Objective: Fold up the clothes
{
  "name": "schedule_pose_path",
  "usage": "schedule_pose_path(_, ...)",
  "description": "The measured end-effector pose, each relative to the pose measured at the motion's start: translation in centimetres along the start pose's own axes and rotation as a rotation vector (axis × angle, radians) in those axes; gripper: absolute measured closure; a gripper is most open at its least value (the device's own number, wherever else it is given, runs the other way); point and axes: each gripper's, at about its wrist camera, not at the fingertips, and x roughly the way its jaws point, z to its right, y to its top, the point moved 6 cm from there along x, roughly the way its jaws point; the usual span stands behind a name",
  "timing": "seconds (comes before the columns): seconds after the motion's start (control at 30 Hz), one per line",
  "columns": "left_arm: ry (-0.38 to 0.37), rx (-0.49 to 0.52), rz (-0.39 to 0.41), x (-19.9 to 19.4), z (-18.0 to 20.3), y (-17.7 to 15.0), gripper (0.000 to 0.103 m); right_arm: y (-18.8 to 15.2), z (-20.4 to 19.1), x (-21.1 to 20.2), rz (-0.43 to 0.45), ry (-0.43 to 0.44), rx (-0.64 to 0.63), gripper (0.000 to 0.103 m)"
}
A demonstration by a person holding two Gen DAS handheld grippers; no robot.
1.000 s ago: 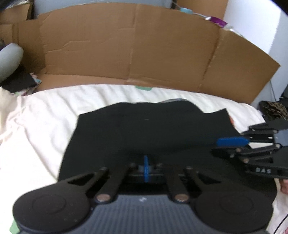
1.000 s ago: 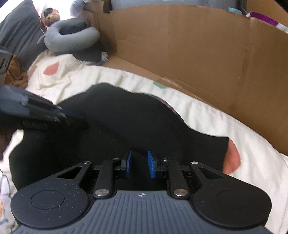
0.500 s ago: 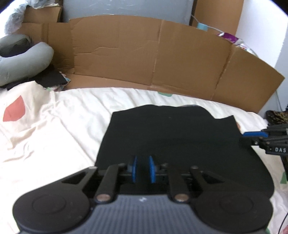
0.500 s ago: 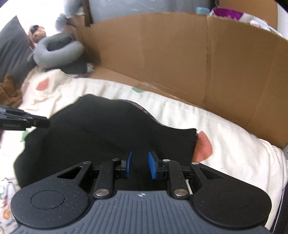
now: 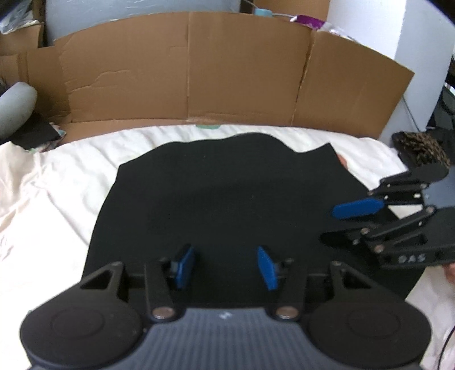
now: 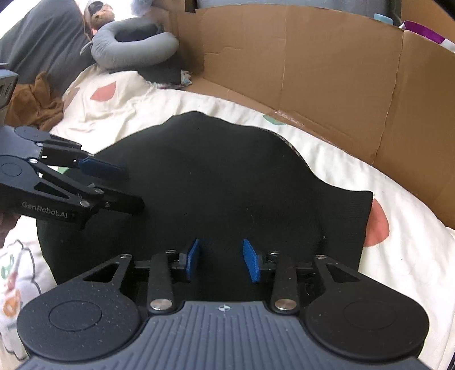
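black garment (image 5: 227, 199) flat on white bedsheet (image 5: 57, 199), cardboard wall (image 5: 199, 71) behind

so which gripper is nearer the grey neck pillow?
Left. The left gripper sits at the garment's pillow-side edge; the right gripper is at the opposite edge, farther from the neck pillow.

Cream bedsheet (image 5: 71, 182) with coral and green prints, backed by unfolded brown cardboard (image 5: 199, 71) standing along the far edge; white wall (image 5: 369, 25) behind at right; grey neck pillow (image 6: 133, 48), stuffed toy (image 6: 99, 17) and dark cushion (image 6: 42, 42) piled at far left, washed in bright daylight
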Motion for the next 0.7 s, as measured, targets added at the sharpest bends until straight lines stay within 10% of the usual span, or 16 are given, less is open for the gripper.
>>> schedule_pose_path(0.7, 0.042, -0.039, -0.057, -7.0, -2.8, -5.8, 0.051, -6.7, 1.4, -5.9, -0.065, -0.019, -0.016, 0.054)
